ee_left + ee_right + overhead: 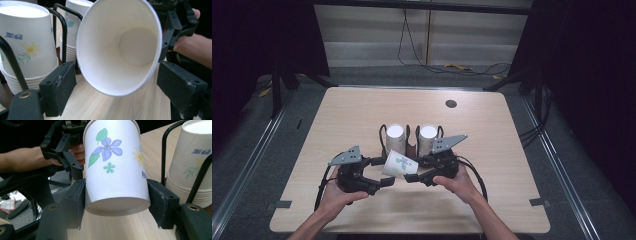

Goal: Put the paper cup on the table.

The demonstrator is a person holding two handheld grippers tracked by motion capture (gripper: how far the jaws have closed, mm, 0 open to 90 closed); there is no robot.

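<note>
Left of the flowered paper cup (400, 164), the left gripper (388, 181) stands wide, its jaws flanking the cup's open rim without touching it. The cup lies on its side above the bench (342, 115), its base clamped in the right gripper (413, 176). It looks light, thin-walled and easy to crush, so a gentle hold near the stiffer rim or base seems safest. Just behind the cup stand two cup stacks (395, 137) in a black wire rack (382, 134), which crowd it; the bench in front of the cup offers open room.
</note>
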